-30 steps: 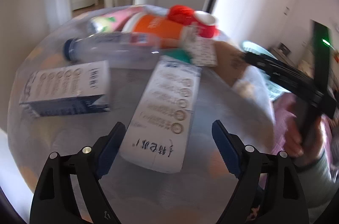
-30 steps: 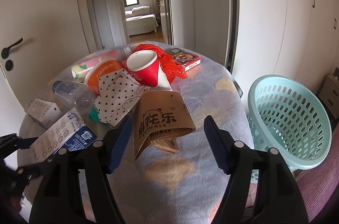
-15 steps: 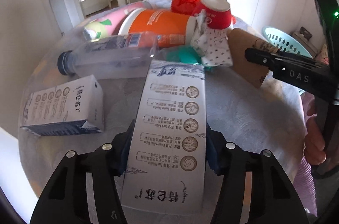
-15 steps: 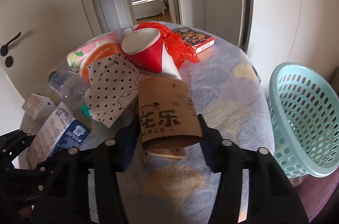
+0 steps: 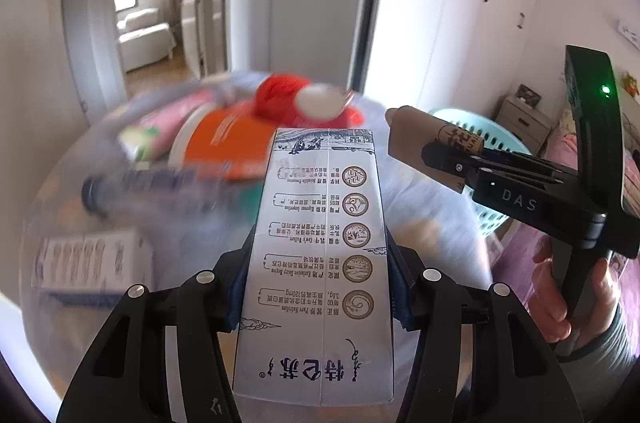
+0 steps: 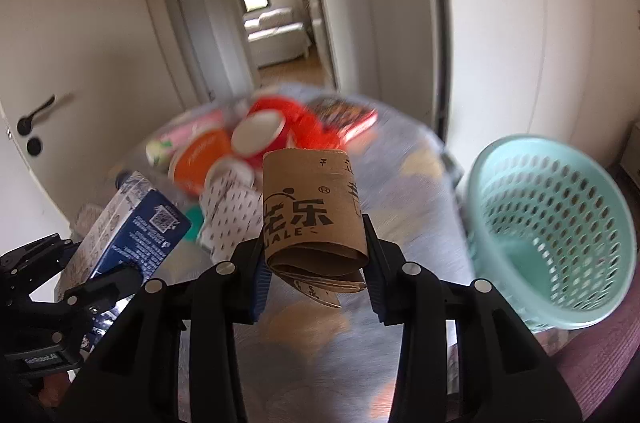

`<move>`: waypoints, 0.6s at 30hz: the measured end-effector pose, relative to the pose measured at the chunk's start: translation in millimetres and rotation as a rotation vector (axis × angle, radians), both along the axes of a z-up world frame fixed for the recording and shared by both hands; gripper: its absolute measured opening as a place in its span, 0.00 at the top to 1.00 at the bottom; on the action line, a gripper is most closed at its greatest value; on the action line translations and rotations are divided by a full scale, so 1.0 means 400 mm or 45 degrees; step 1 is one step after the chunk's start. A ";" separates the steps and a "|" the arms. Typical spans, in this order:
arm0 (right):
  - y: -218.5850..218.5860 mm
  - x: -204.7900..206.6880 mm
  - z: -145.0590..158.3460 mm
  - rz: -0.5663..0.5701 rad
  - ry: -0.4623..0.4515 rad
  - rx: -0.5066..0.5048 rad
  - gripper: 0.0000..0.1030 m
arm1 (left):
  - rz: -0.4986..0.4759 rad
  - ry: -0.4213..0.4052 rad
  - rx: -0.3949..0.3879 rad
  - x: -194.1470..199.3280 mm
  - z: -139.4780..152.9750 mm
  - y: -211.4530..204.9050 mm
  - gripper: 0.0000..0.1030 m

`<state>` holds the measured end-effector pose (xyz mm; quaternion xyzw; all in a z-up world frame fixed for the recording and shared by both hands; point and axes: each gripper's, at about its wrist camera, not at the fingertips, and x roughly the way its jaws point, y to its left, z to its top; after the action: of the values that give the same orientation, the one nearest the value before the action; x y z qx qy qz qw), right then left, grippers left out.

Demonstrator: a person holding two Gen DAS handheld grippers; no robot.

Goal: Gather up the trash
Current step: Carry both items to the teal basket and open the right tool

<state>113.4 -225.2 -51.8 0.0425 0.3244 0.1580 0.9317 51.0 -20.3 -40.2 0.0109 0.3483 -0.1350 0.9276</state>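
My left gripper (image 5: pixel 318 287) is shut on a white and blue milk carton (image 5: pixel 320 263) and holds it lifted above the table; the carton also shows in the right wrist view (image 6: pixel 132 223). My right gripper (image 6: pixel 316 263) is shut on a folded brown paper bag (image 6: pixel 312 211), raised above the table; the bag shows in the left wrist view (image 5: pixel 424 143). A mint green laundry basket (image 6: pixel 552 223) stands on the floor to the right of the table.
On the round table (image 6: pixel 400 191) lie an orange tub (image 6: pixel 200 159), a red paper cup (image 6: pixel 260 133), a red plastic bag (image 6: pixel 312 127), a heart-patterned white bag (image 6: pixel 232 215), a plastic bottle (image 5: pixel 152 187), another carton (image 5: pixel 88 259) and a small book (image 6: pixel 348 115). White wardrobes stand at right.
Both grippers closed on their items and lifted them off the table: the left with the milk carton, the right with the brown bag. The views are blurred by motion.
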 end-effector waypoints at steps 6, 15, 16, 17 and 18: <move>-0.142 -0.015 0.094 -0.185 -0.131 -0.018 0.64 | -0.127 -0.085 -0.010 0.068 0.076 -0.111 0.49; -0.432 0.010 0.100 -0.600 -0.076 0.033 0.64 | -0.396 -0.033 -0.176 0.251 0.109 -0.399 0.49; -0.456 0.016 0.087 -0.636 -0.055 0.037 0.64 | -0.418 -0.012 -0.182 0.268 0.097 -0.427 0.49; -0.481 0.020 0.076 -0.669 -0.035 0.039 0.63 | -0.435 0.010 -0.180 0.288 0.083 -0.458 0.49; -0.507 0.026 0.064 -0.703 -0.015 0.036 0.62 | -0.453 0.026 -0.183 0.301 0.073 -0.476 0.49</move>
<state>123.8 -427.9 -26.2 0.1414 0.2929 -0.0973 0.9406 171.4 -210.6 -11.1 0.0047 0.3396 -0.3215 0.8839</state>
